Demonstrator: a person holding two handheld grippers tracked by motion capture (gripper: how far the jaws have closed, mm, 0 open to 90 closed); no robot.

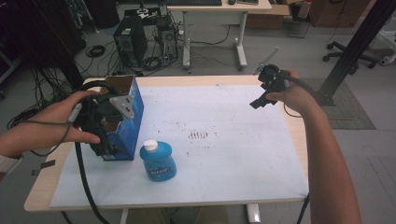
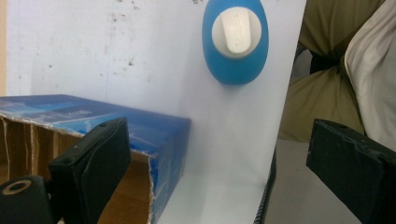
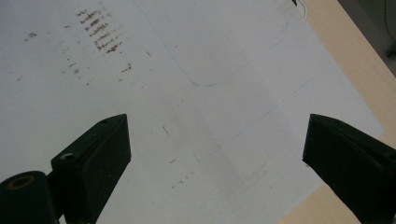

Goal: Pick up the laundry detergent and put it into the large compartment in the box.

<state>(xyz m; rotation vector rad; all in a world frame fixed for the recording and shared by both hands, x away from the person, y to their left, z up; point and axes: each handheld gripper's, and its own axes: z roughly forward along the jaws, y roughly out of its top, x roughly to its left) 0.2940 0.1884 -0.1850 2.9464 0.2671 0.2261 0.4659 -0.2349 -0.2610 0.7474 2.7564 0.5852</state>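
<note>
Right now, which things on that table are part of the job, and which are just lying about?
Part of the job:
blue carton, open-topped, at the left tongs
blue bottle, white cap, beside it

Lying about:
white sheet on the table
computer tower on the floor

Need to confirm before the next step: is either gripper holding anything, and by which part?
Nothing is held. The left gripper stands open over the blue box's open end; the right gripper is open above the white mat.

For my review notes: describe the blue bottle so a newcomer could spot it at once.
Start at the white mat covering the table, then find the open blue cardboard box at its left. The blue bottle stands just in front of it, rounded, with a white cap.
</note>
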